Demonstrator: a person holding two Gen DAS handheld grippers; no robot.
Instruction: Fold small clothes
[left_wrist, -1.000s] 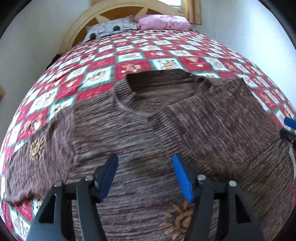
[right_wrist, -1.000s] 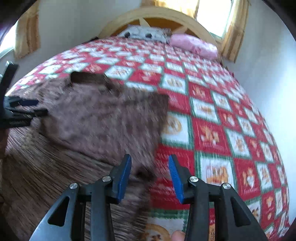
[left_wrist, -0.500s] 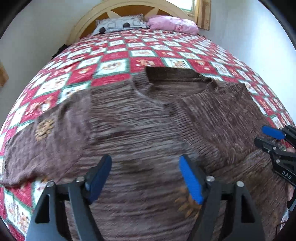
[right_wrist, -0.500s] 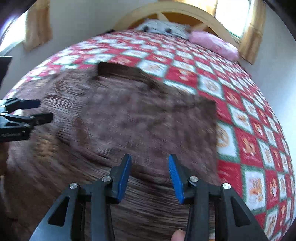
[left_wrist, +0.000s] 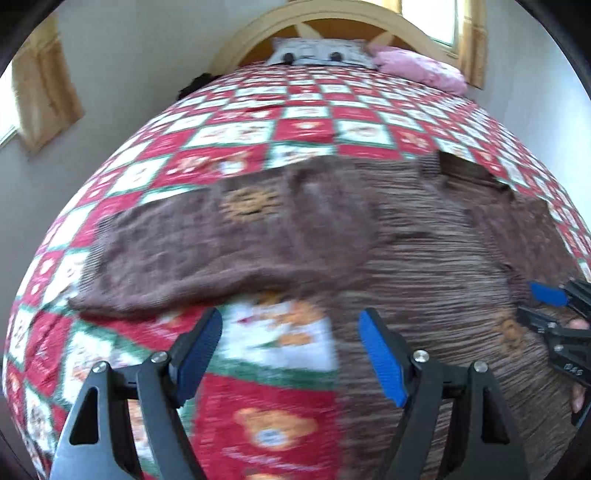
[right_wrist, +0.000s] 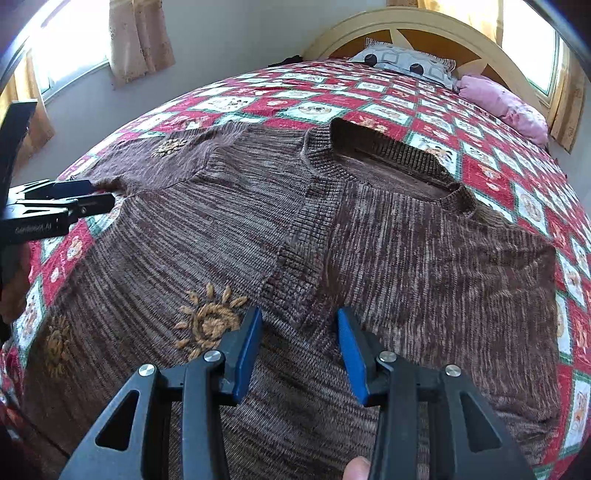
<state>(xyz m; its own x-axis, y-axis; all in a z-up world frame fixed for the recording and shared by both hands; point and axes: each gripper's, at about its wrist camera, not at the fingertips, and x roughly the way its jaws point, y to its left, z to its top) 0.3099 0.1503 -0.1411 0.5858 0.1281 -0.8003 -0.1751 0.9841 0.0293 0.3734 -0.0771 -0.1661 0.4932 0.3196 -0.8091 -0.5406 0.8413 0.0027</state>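
Note:
A brown knit sweater (right_wrist: 221, 229) with sun embroidery (right_wrist: 208, 325) lies front up on the quilt (right_wrist: 491, 173). Its right sleeve (right_wrist: 443, 266) is folded across the body. The left sleeve (left_wrist: 221, 243) stretches out flat to the side. My left gripper (left_wrist: 289, 319) is open and hovers over bare quilt just below that sleeve, beside the sweater's body (left_wrist: 424, 240). Nothing is between its fingers. It also shows at the left edge of the right wrist view as the left gripper (right_wrist: 88, 192). My right gripper (right_wrist: 299, 314) is open above the sweater's middle, empty, and appears as the right gripper (left_wrist: 539, 306) at the right edge.
The red, white and green patchwork quilt (left_wrist: 306, 129) covers the whole bed. A grey pillow (right_wrist: 402, 61) and a pink pillow (right_wrist: 502, 103) lie by the arched headboard (right_wrist: 417, 26). Walls and curtains (right_wrist: 140, 37) surround the bed. A fingertip (right_wrist: 356, 469) shows at the bottom.
My left gripper has swung left from over the sweater's body to beside the left sleeve, and its jaws have widened. My right gripper has moved left from the folded sleeve's edge to the sweater's middle.

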